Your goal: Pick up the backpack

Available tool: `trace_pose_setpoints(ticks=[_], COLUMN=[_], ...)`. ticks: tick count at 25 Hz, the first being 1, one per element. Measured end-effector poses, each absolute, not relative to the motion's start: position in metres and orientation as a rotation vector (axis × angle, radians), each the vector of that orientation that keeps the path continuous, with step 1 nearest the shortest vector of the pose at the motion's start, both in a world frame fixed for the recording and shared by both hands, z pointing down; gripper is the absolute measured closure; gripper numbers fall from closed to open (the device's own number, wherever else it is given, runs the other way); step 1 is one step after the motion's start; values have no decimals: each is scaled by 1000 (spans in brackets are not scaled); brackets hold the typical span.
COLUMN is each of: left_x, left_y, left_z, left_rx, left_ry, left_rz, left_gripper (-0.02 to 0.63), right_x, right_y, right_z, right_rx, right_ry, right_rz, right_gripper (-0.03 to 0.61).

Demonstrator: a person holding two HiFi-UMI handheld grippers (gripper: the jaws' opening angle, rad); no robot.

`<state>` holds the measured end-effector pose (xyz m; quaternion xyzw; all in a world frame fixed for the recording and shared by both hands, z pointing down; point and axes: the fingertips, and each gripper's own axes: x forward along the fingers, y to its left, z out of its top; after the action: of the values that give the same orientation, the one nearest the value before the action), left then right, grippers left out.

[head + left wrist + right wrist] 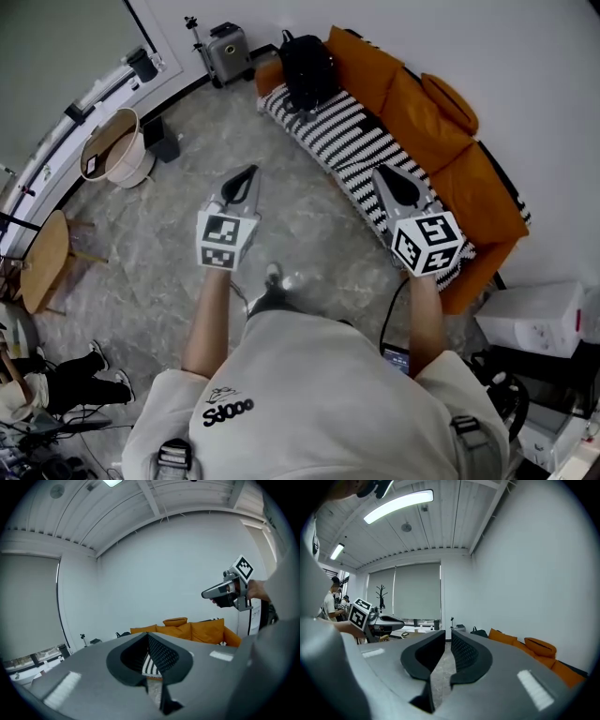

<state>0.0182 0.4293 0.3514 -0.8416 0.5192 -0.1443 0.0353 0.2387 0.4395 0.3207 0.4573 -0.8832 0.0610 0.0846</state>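
Observation:
The black backpack (307,67) stands on the left end of an orange sofa (441,141), at the head of a black-and-white striped blanket (347,141). Both grippers are held out over the floor, well short of it. My left gripper (246,176) is shut with nothing in it; its tips (147,634) meet. My right gripper (386,173) hovers by the blanket's edge, its jaws (447,632) a narrow slit apart and empty. In the right gripper view the backpack (478,631) shows small and dark just beyond the jaws.
A round basket (117,148) and a silver case (228,52) stand by the far wall. A wooden table (47,262) is at the left, a white box (534,319) at the right beyond the sofa. Marbled floor (300,234) lies between me and the sofa.

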Motion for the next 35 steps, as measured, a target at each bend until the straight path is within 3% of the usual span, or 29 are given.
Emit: trace_pose_setpoints(ticks=[11, 21, 35], left_x=[0, -51, -105], left_y=[294, 141, 40], left_z=[369, 344, 348], left_rx=[-2623, -2650, -2680], left_ry=[1527, 1459, 1397], left_rz=[-411, -387, -417], left_gripper=[603, 603, 603], right_x=[226, 166, 121], right_y=[316, 171, 78], right_z=[329, 310, 312], right_rx=[1489, 1500, 1511], right_ry=[-2550, -2554, -2516], right_rz=[158, 188, 189], right_gripper=[555, 551, 551])
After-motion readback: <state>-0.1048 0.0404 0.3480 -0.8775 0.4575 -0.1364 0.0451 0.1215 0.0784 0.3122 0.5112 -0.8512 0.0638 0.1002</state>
